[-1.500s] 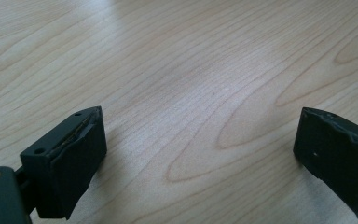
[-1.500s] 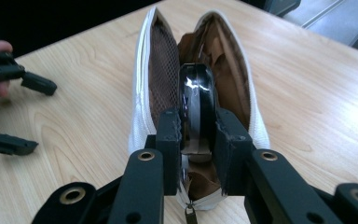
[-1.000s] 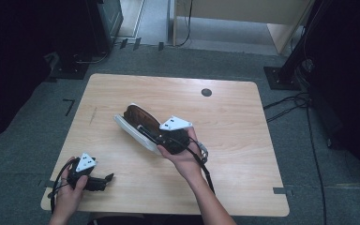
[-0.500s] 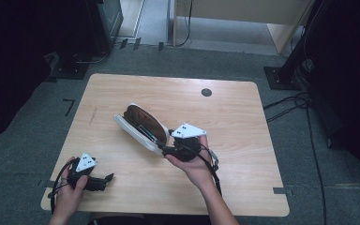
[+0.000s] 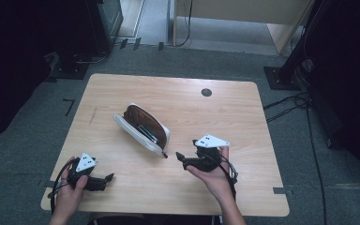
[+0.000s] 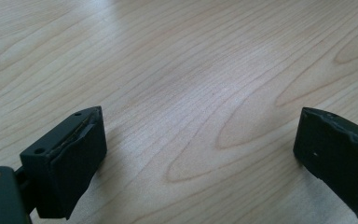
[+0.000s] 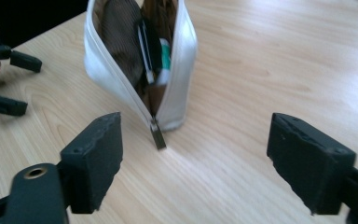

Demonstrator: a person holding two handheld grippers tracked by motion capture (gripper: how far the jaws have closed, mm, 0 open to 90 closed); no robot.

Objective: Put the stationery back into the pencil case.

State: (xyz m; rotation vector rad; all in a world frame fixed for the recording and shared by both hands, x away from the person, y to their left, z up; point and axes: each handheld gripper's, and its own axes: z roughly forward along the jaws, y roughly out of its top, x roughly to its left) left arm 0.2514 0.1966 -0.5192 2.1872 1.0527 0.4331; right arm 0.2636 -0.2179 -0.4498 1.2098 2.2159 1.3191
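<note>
A white pencil pouch with brown lining lies open in the middle of the wooden table. Pens and a green-and-white item stand inside the pouch. Its metal zip pull rests on the wood at the near end. My right gripper is open a short way to the right of that end, touching nothing. In the right gripper view my right gripper has its jaws wide apart either side of the pull. My left gripper is open over bare wood at the near left corner, empty.
A round black grommet sits near the table's far edge. Cables run over the grey floor on the right. A dark stand base and dark equipment flank the table. The left gripper shows beyond the pouch.
My right gripper has drawn back from the pouch's near end, to the right and toward the person; it now stands apart from it. The left hand and pouch stayed put.
</note>
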